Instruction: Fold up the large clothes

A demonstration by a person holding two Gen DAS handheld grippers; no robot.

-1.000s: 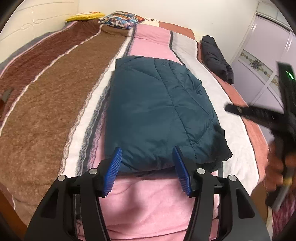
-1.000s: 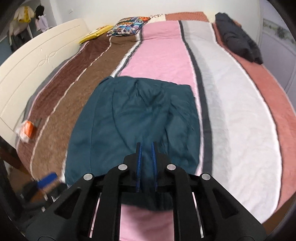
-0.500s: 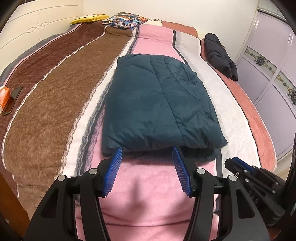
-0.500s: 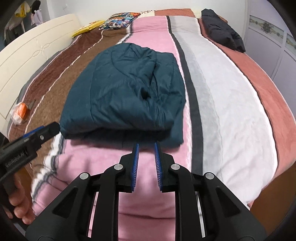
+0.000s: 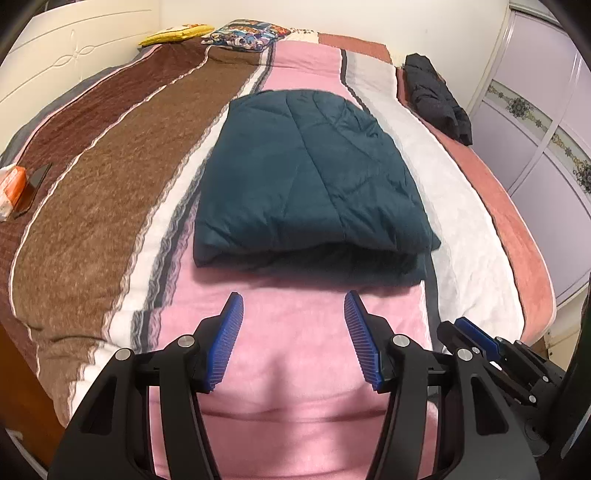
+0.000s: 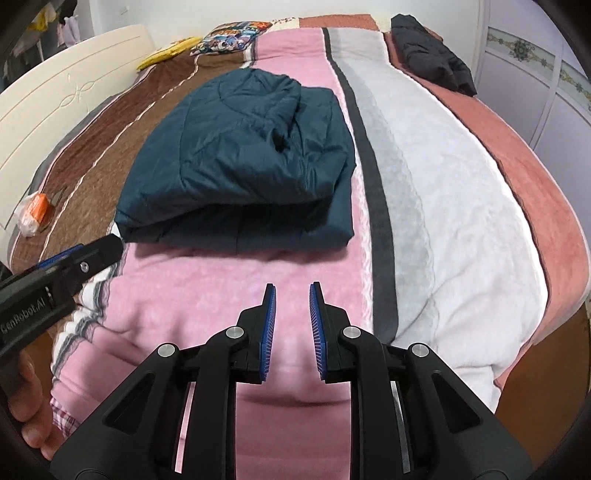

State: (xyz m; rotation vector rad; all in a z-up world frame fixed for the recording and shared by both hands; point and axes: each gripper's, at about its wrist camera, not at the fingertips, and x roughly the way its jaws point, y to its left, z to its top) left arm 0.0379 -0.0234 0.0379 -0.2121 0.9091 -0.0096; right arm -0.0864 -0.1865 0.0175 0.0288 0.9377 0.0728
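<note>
A dark teal quilted jacket (image 5: 310,177) lies folded into a thick rectangle on the striped bed cover (image 5: 295,354); it also shows in the right wrist view (image 6: 243,155). My left gripper (image 5: 293,301) is wide open and empty, held back from the jacket's near fold over the pink stripe. My right gripper (image 6: 292,291) is open with a narrower gap, empty, also short of the jacket. The right gripper shows at the lower right of the left wrist view (image 5: 476,336). The left gripper shows at the left of the right wrist view (image 6: 74,262).
A black garment (image 5: 436,96) lies at the far right of the bed. Pillows (image 5: 251,33) sit at the far end. An orange packet (image 5: 11,188) and a dark flat item (image 5: 35,181) lie at the left edge. Headboard (image 6: 59,88) left, wardrobe doors (image 5: 546,122) right.
Both grippers have pulled back from the jacket toward the bed's near edge. The right gripper, shut a second ago, has opened somewhat. The jacket lies folded and free.
</note>
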